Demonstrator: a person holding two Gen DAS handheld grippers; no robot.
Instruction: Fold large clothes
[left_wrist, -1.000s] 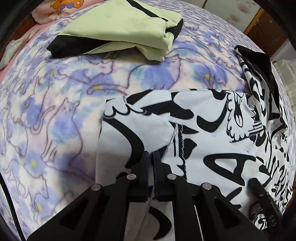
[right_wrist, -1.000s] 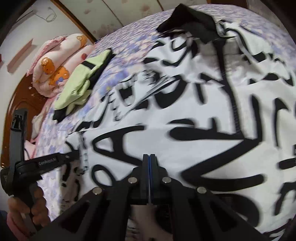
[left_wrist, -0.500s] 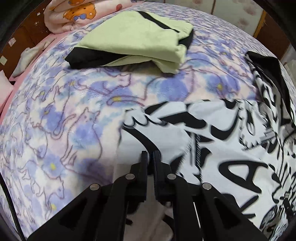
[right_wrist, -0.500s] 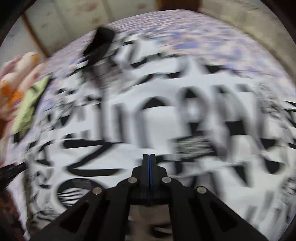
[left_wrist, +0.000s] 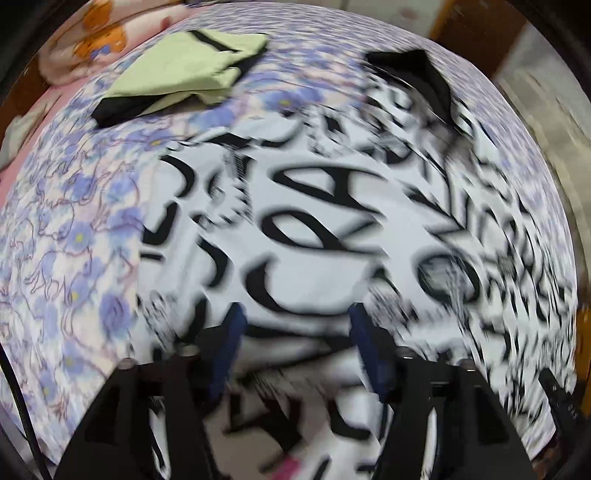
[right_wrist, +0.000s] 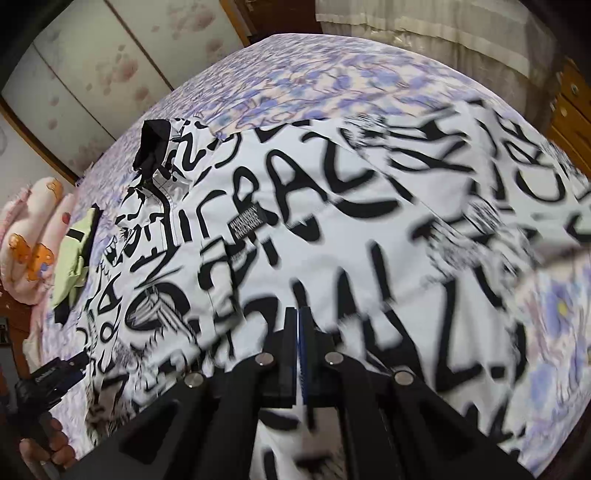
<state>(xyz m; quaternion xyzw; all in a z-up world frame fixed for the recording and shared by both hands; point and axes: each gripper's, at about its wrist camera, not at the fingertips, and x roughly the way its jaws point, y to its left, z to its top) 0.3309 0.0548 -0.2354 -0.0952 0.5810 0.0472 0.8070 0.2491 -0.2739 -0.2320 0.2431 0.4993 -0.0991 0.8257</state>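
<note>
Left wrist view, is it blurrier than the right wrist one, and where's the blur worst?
Left wrist view: motion blur throughout, heaviest on the black-and-white printed garment; the folded green garment is blurred too. Right wrist view: sharper mid-frame, a small label shows, smeared toward the lower right.

Floral purple blanket (left_wrist: 66, 229) over bed; pink cartoon quilt (right_wrist: 33, 236) at far edge; curtain (right_wrist: 424, 22) behind

A home bedroom: floral-blanketed bed (right_wrist: 332, 77), wardrobe doors (right_wrist: 92, 85), curtain (right_wrist: 424, 22).

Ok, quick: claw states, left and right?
Left claw: open, just opened; garment lies below, not pinched.
Right claw: closed; grip on garment cannot be told.
</note>
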